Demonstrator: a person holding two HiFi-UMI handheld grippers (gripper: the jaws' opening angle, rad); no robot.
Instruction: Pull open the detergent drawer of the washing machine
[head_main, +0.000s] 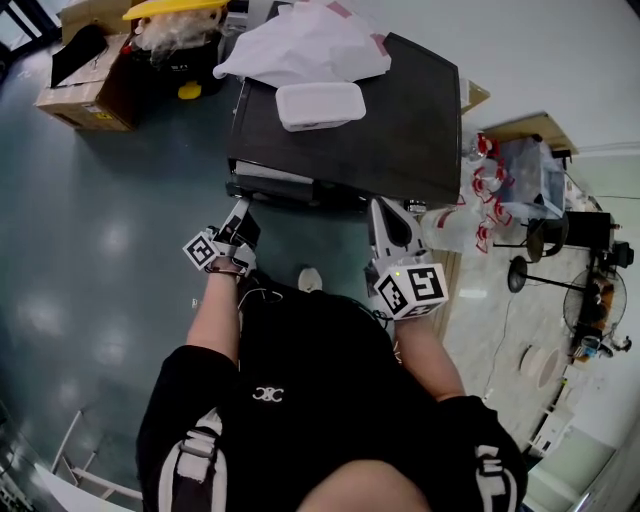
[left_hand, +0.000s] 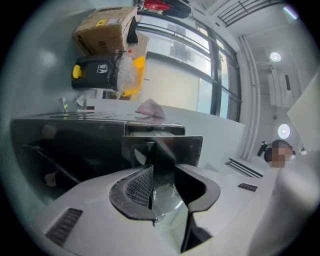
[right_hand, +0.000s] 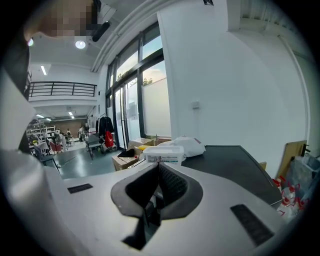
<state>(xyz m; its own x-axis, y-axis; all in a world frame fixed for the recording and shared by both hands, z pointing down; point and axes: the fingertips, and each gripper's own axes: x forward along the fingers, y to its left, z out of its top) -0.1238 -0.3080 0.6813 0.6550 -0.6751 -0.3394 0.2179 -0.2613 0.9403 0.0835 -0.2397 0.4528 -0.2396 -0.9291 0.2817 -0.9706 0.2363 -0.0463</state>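
The washing machine (head_main: 400, 130) has a dark flat top and stands in front of me. Its detergent drawer (left_hand: 190, 149) is at the upper left of the front, a dark glossy panel, and it stands a little way out of the front with a pale inside showing behind it. My left gripper (left_hand: 162, 172) is shut on that panel's edge, one pad on each side; in the head view the left gripper (head_main: 240, 218) is at the machine's front left. My right gripper (head_main: 385, 218) hovers at the front right, shut and empty, its jaws (right_hand: 159, 167) level with the machine's top.
A white lidded box (head_main: 320, 104) and a white bag (head_main: 305, 45) lie on the machine's top. Cardboard boxes (head_main: 85, 85) and a black and yellow bin stand at the back left. Clear bottles with red labels (head_main: 490, 190) crowd the right side.
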